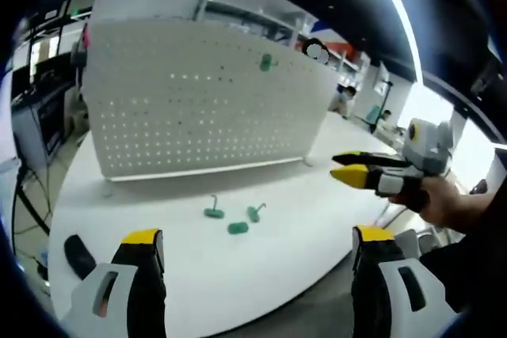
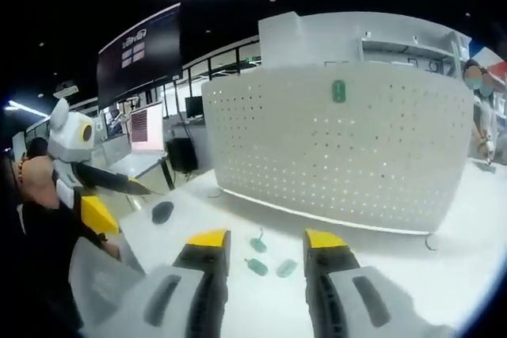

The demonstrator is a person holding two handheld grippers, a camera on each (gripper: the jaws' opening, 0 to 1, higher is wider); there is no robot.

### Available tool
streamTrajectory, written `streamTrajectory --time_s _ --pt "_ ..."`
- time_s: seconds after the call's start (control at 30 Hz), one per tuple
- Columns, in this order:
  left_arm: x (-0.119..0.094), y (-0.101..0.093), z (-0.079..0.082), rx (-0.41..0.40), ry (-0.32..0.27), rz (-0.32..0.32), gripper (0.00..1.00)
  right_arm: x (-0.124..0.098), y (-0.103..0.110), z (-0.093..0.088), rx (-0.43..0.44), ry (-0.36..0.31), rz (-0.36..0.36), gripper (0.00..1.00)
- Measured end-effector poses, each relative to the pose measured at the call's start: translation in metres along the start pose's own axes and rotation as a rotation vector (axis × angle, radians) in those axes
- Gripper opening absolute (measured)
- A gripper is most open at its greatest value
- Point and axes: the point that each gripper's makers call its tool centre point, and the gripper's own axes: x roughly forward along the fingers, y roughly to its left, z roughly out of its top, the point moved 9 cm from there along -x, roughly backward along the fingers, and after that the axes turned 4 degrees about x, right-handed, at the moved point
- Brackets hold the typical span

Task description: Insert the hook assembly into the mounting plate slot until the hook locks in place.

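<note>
Both grippers' fingers (image 1: 142,244) (image 2: 207,244) apart and empty, three green hooks (image 1: 236,218) on table (image 1: 261,267), one hook (image 1: 266,62) on pegboard (image 1: 198,108)

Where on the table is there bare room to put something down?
Bare table: the strip between the three green hooks and the near edge, and right of them. Crowded around the hooks, below the pegboard; a dark object sits left.

A pegboard (image 1: 202,100) stands upright at the back of the table (image 1: 301,227), with one hook (image 1: 266,61) mounted near its top. Three loose hooks (image 1: 235,215) lie on the table before it, close together. Lower left lies what may be a mouse (image 1: 78,255).
</note>
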Motion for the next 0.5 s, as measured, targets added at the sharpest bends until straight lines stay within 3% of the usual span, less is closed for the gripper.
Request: streamTrajectory --time_s 0.5 --pt "0.0 -0.002 -0.007 -0.001 0.033 -0.004 1.0 -0.007 0.014 -0.034 0.011 0.125 0.078 0.37"
